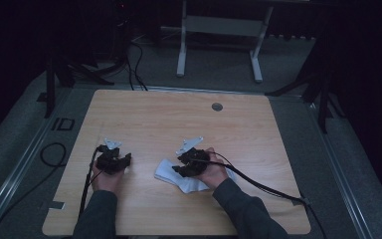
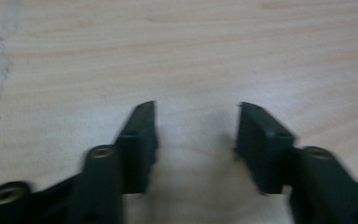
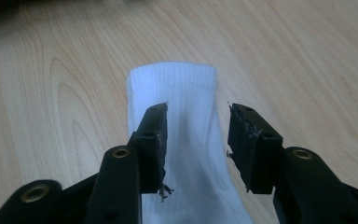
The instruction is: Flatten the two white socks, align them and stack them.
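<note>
A white sock (image 1: pixel 169 174) lies flat on the wooden table (image 1: pixel 179 119), in front of the person's right hand. In the right gripper view the sock (image 3: pixel 177 88) runs away from the camera with its ribbed cuff at the far end. My right gripper (image 3: pixel 198 109) hovers over it, jaws apart and straddling the fabric, the pads not pressing on it. In the high view the right gripper (image 1: pixel 185 164) sits on the sock's near part. My left gripper (image 2: pixel 198 109) stands open over bare wood with nothing between its jaws. It is at the table's left (image 1: pixel 114 160), apart from the sock.
A round grey grommet (image 1: pixel 217 106) is set in the table's far middle. Black cables (image 1: pixel 258 185) trail from both grippers toward the near edge. A white desk frame (image 1: pixel 219 40) and dark stands are on the floor beyond the table.
</note>
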Available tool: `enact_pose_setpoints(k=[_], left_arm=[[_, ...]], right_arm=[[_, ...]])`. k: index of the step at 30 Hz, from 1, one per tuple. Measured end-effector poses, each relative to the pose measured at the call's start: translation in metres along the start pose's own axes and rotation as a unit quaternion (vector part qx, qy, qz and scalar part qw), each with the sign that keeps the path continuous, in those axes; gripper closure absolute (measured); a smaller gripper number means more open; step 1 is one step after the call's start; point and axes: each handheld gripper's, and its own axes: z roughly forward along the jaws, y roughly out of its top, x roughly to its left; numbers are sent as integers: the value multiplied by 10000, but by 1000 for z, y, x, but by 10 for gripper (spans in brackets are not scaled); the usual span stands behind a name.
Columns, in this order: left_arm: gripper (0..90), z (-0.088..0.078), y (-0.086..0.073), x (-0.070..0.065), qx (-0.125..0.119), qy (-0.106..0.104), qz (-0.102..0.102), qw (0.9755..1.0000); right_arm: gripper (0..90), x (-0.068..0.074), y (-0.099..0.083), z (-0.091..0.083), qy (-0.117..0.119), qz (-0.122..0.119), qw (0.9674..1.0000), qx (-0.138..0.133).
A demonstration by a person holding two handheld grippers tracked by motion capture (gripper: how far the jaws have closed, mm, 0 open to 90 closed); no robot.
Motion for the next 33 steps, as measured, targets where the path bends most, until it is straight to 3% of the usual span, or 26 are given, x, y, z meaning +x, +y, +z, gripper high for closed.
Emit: enact_pose_setpoints(k=[4,8,10,11,12,13,14,15,16,17,20,26,33], left_arm=[[686,-10,1,-9,-77,-461,163,9988],[814,-23,3,-31,-205,-819,595,9947],[867,-27,5,-41,-276,-992,718,9921],[893,-27,5,-41,-276,-992,718,9921],[897,-31,6,-50,-322,-1135,831,9895],[898,-31,6,-50,-322,-1135,831,9895],[899,-34,6,-61,-376,-1277,929,9867],[899,-34,6,-61,-376,-1277,929,9867],[899,-36,5,-73,-414,-1418,1023,9837],[899,-36,5,-77,-417,-1469,1078,9824],[898,-33,5,-90,-387,-1558,1208,9796],[898,-25,5,-105,-278,-1575,1398,9772],[898,-14,2,-107,-10,-1471,1471,9781]], right_arm=[[563,-4,0,-11,-163,-127,9998,30],[565,-13,-6,-24,-296,10,9995,49],[564,-19,-12,-33,-361,89,9993,30],[565,-21,-15,-37,-424,110,9990,59],[565,-24,-18,-41,-463,132,9988,70],[565,-24,-18,-41,-463,132,9988,70],[565,-28,-25,-47,-519,203,9984,109],[565,-28,-25,-47,-519,203,9984,109],[569,-33,-33,-55,-589,325,9976,144],[573,-35,-37,-59,-636,361,9972,144],[590,-40,-47,-68,-726,475,9960,205],[633,-46,-70,-79,-863,596,9938,374],[700,-52,-94,-86,-903,815,9911,537]])
